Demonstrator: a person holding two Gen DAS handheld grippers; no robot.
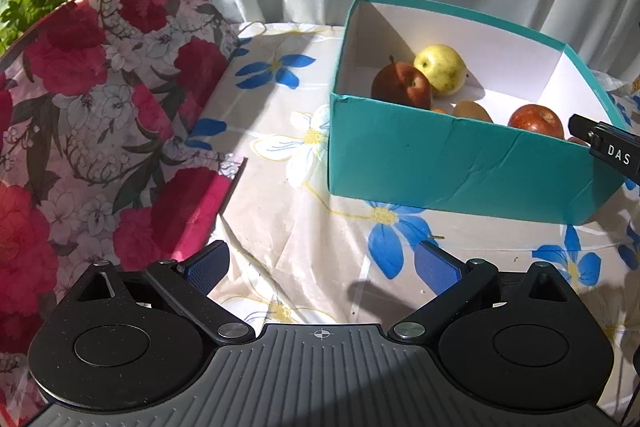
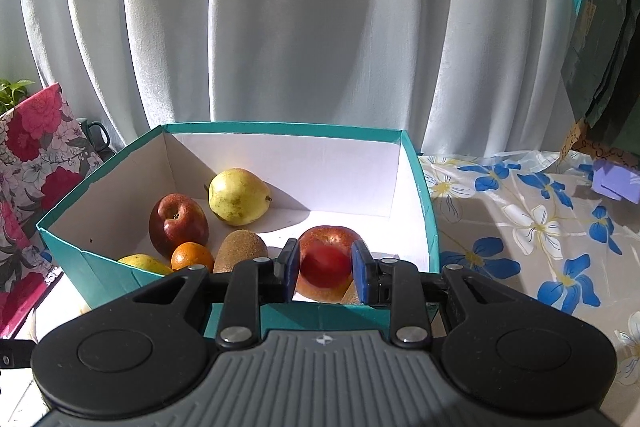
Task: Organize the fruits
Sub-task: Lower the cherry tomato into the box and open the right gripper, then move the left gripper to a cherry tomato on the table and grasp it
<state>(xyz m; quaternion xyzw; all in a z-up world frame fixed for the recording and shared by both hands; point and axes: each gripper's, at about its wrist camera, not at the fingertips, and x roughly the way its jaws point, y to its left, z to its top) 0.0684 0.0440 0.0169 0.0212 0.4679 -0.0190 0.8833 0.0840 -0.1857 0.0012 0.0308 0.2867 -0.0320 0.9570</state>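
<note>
Open left gripper (image 1: 322, 265) above floral tablecloth (image 1: 280, 195), beside teal box (image 1: 460, 163).

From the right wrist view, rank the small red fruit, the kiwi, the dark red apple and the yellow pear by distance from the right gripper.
1. Small red fruit, between the jaws.
2. Kiwi, just left.
3. Dark red apple, farther left.
4. Yellow pear, back left by the box wall.

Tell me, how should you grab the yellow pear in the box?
Grip the pear across its fat belly, coming down from above. It lies on its side in the box, stem end pointing right, with a red apple close on its left, so probably close the fingers front-to-back where there is room.
</note>
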